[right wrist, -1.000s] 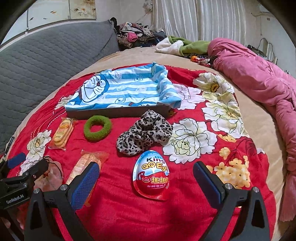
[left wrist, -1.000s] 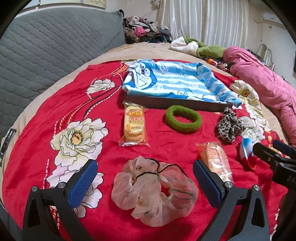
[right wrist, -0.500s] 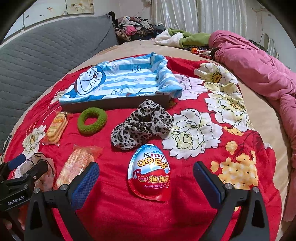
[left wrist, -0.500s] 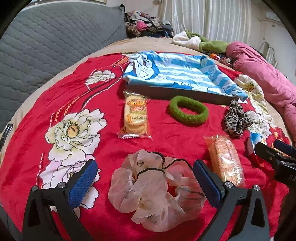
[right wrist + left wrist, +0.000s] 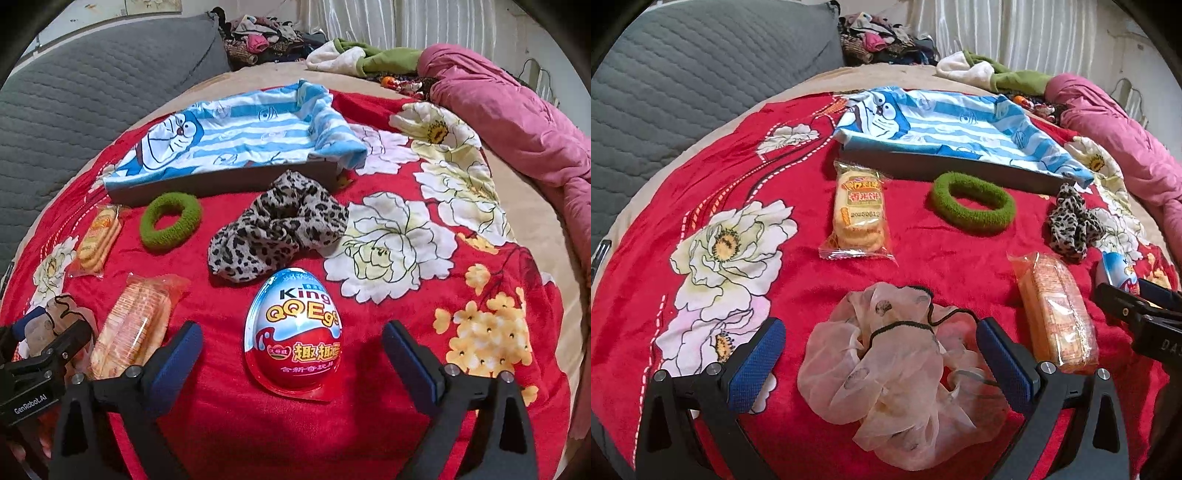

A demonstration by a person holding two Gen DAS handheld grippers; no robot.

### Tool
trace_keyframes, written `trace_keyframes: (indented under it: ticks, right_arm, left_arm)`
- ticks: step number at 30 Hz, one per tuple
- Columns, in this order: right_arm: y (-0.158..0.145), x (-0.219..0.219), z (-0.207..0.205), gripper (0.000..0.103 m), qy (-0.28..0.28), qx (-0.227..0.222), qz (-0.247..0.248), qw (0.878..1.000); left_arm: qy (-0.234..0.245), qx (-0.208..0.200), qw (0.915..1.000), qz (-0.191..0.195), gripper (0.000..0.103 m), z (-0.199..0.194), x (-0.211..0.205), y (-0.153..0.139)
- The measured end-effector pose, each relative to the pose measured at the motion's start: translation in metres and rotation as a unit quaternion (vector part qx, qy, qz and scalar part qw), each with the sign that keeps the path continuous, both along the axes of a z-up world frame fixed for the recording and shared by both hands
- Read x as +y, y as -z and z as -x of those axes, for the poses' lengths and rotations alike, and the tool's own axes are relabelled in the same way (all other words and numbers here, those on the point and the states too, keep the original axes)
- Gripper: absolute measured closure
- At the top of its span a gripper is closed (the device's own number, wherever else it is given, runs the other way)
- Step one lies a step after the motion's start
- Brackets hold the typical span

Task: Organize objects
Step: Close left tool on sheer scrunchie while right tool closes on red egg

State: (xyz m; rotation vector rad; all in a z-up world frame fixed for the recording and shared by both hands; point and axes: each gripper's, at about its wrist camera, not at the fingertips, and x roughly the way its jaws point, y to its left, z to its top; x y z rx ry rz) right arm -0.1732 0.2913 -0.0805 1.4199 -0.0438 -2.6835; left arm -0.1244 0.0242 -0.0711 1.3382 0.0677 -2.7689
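Note:
A sheer beige scrunchie (image 5: 897,373) lies on the red flowered blanket between the wide-spread fingers of my left gripper (image 5: 882,350), which is open and not pressing on it. My right gripper (image 5: 291,354) straddles a red and blue toy egg pack (image 5: 295,336); its jaws are closing but the pads stand clear of the pack. Farther off lie a green scrunchie (image 5: 973,201), a leopard scrunchie (image 5: 277,229), a biscuit pack (image 5: 858,212) and an orange cracker pack (image 5: 1056,314). A box lined with blue striped cloth (image 5: 945,125) sits behind them.
A grey quilted headboard (image 5: 701,74) stands at the left. A pink duvet (image 5: 517,122) lies along the right side of the bed. Heaped clothes (image 5: 266,40) and a green and white garment (image 5: 362,55) lie at the far end.
Both grippers have sunk toward the blanket. The beige scrunchie and the egg pack now look larger and sit deeper between the fingers.

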Motion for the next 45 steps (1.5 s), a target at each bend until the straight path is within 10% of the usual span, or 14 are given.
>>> trace_keyframes:
  ticks: [45]
  right_arm:
    - [0.007, 0.006, -0.001, 0.048, -0.011, -0.019, 0.034, 0.999]
  left_arm:
    - [0.067, -0.044, 0.9962, -0.035, 0.054, -0.007, 0.011, 0.012]
